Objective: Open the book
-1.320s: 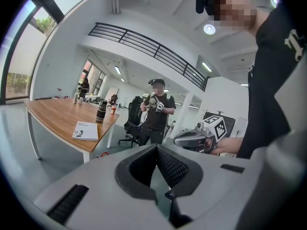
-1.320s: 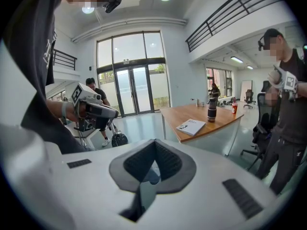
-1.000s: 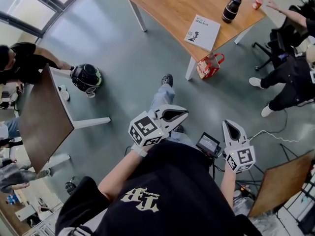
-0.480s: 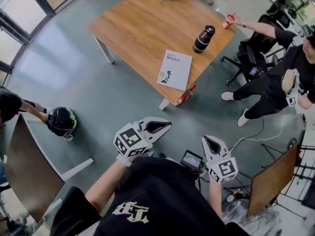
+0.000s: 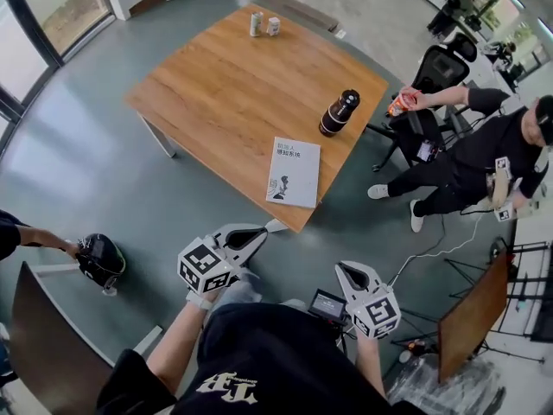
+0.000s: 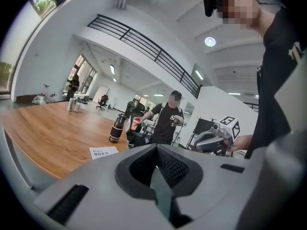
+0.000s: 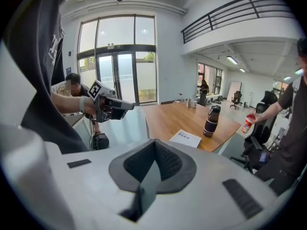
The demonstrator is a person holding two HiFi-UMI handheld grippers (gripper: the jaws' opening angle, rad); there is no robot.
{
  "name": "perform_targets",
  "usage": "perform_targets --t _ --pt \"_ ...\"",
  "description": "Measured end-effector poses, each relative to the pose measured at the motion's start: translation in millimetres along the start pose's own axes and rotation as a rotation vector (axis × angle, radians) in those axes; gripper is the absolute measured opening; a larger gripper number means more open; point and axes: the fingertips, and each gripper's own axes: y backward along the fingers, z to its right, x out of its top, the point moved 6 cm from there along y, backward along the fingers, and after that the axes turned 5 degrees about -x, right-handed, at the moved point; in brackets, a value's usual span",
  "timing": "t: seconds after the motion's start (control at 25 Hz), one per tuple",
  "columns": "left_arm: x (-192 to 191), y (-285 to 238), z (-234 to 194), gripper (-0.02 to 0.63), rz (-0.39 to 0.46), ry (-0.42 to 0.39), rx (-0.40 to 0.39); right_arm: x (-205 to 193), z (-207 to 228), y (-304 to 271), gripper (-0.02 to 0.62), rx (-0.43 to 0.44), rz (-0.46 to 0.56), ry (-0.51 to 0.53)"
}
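A closed book (image 5: 294, 172) with a white cover lies flat near the nearest corner of the wooden table (image 5: 233, 85). It also shows as a pale sheet in the left gripper view, book (image 6: 103, 152), and in the right gripper view, book (image 7: 186, 138). My left gripper (image 5: 251, 234) is held in the air just short of that corner, jaws shut and empty. My right gripper (image 5: 350, 275) hangs further back to the right, also shut with nothing in it. Neither touches the book.
A dark bottle (image 5: 339, 112) stands on the table beyond the book, and two cans (image 5: 263, 24) at the far edge. A seated person holds a red cup (image 5: 402, 104) at the table's right. A black round object (image 5: 100, 260) sits on the floor at left.
The table and book have drawn closer and slid left and down in the head view. Both grippers have come along toward the table, still shut.
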Motion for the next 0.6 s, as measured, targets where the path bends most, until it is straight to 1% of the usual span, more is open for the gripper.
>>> perform_targets --t 0.16,0.28,0.48,0.6 --pt "-3.9 6.9 -11.5 0.006 0.007 0.017 -0.029 11.3 -6.4 -14.4 -0.012 -0.023 -0.012 0.007" --pt "-5.3 16.1 -16.2 0.006 0.021 0.026 -0.038 19.2 -15.5 -22.3 -0.012 -0.022 -0.028 0.028" --pt "3.4 33.5 -32.4 0.008 0.074 0.030 -0.023 40.2 -23.8 -27.9 -0.012 -0.018 -0.039 0.094" --pt "2.1 42.5 -43.8 0.007 0.097 0.036 -0.008 43.2 -29.1 -29.1 -0.012 -0.020 -0.059 0.126"
